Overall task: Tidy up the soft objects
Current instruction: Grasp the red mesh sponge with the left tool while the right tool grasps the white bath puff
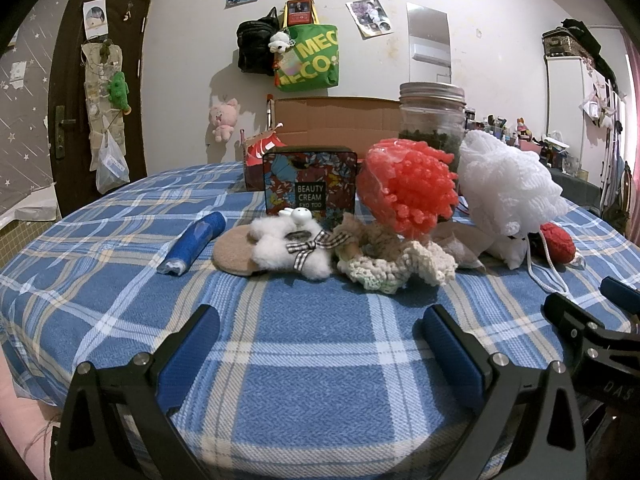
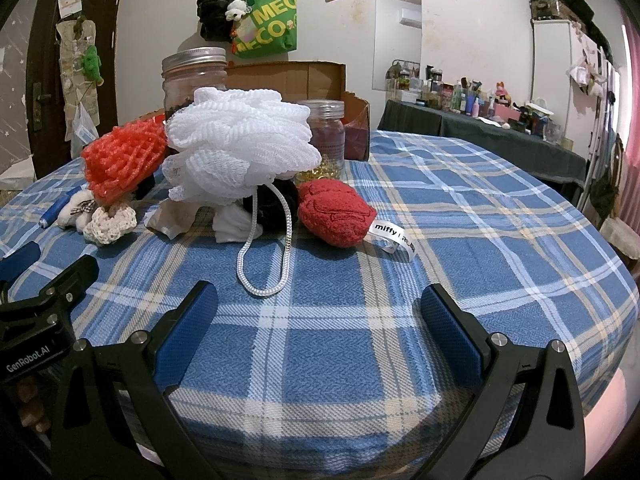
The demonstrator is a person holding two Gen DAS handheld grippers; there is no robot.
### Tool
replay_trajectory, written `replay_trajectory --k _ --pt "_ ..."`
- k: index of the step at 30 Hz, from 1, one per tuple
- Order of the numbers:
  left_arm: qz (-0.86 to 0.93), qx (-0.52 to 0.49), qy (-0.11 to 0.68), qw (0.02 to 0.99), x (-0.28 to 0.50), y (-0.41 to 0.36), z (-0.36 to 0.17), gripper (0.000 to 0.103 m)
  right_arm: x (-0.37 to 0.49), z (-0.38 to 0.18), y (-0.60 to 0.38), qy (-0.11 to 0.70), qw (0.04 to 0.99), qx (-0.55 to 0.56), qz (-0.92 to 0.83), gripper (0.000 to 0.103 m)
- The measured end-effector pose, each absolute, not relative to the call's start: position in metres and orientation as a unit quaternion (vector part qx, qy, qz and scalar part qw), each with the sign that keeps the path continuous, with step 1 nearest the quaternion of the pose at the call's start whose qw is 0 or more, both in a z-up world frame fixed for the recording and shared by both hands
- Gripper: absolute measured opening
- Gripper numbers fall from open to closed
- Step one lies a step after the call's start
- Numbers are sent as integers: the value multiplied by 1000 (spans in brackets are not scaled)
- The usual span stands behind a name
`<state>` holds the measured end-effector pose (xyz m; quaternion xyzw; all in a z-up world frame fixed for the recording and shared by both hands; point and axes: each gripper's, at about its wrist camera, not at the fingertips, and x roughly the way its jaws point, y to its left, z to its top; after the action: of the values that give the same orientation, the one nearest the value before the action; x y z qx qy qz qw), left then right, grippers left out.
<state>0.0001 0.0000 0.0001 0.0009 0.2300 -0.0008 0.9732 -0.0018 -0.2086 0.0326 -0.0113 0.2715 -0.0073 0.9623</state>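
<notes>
Both tongs, left [image 1: 320,344] & right [image 2: 318,324], gape wide, empty. Red pouch [image 2: 336,212] lies just above frame center, closest to right tongs. Its long axis runs left-right.

Around my table, draped in a blue plaid cloth [image 1: 312,344]: off-white plaster wall [image 1: 192,48]; dark brown wooden door [image 1: 68,92] at left; green printed tote bag [image 1: 308,60] and black leather bag [image 1: 254,46] hung side by side; frameless wall mirror [image 2: 398,24]; dark-clothed side table [image 2: 480,132] crowded with bottles; white cabinet [image 2: 554,72]; pink curtain [image 2: 631,92] at far right.
</notes>
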Motion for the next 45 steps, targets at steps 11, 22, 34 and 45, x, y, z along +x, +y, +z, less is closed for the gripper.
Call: replay_trajectory --k 11,22,34,45 --pt "-25 -1 229 973 4 0 14 103 -2 41 -215 279 960 7 12 103" --pt "-51 -4 207 977 9 2 38 103 12 65 -223 248 965 57 58 103" --pt "-81 -2 195 977 29 -1 66 103 35 103 -231 220 969 61 95 103" --pt "-122 23 224 967 58 -18 71 87 77 103 -224 280 939 74 188 103"
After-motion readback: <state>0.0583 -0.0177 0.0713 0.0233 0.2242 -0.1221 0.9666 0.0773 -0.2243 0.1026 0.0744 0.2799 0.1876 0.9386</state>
